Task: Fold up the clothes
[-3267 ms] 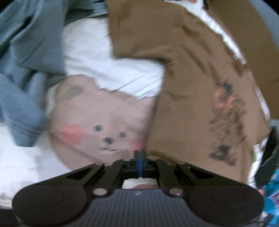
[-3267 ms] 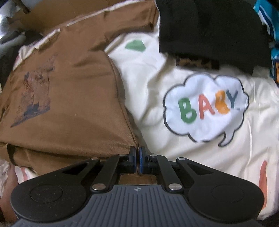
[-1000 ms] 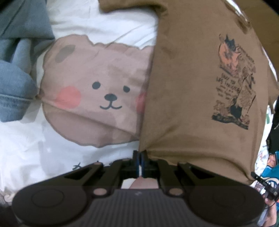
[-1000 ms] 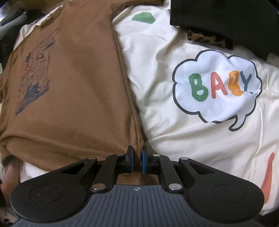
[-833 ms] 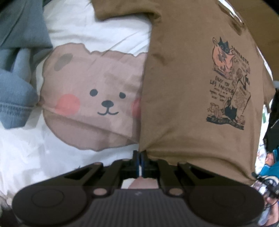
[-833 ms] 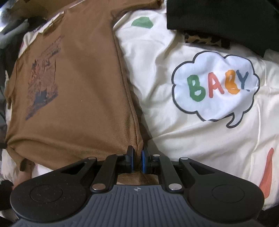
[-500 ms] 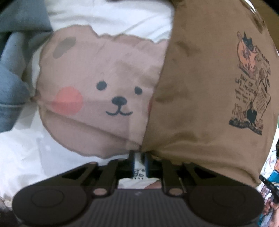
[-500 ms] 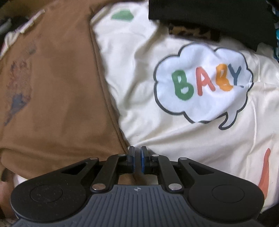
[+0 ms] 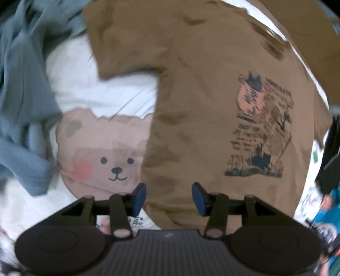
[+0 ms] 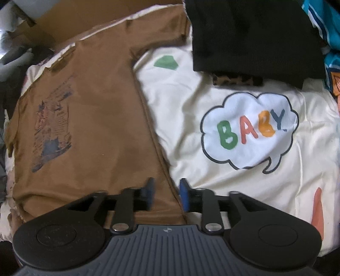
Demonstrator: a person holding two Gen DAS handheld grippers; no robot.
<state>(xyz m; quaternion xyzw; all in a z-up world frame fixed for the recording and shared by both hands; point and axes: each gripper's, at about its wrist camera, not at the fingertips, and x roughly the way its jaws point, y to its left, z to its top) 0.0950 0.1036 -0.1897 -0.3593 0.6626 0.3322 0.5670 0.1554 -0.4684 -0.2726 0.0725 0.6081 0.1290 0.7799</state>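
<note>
A brown T-shirt [image 9: 201, 102] with a dark printed picture lies spread flat, front up, on a white printed bedsheet [image 9: 119, 99]. My left gripper [image 9: 169, 196] is open and empty over the shirt's near left hem corner. In the right wrist view the same brown T-shirt [image 10: 95, 118] lies at the left. My right gripper [image 10: 166, 191] is open and empty, its jaws straddling the shirt's right side seam near the hem.
A blue-grey garment [image 9: 23, 89] is heaped at the left of the left wrist view. A black garment [image 10: 255, 36] lies at the back right over the sheet [image 10: 212, 174], with teal cloth [image 10: 325, 23] beyond. Brown cardboard [image 10: 85, 19] lies behind the shirt.
Both grippers were shut on the shirt's hem corners; both have opened and let go. The shirt now lies flat, and both grippers have pulled back a little.
</note>
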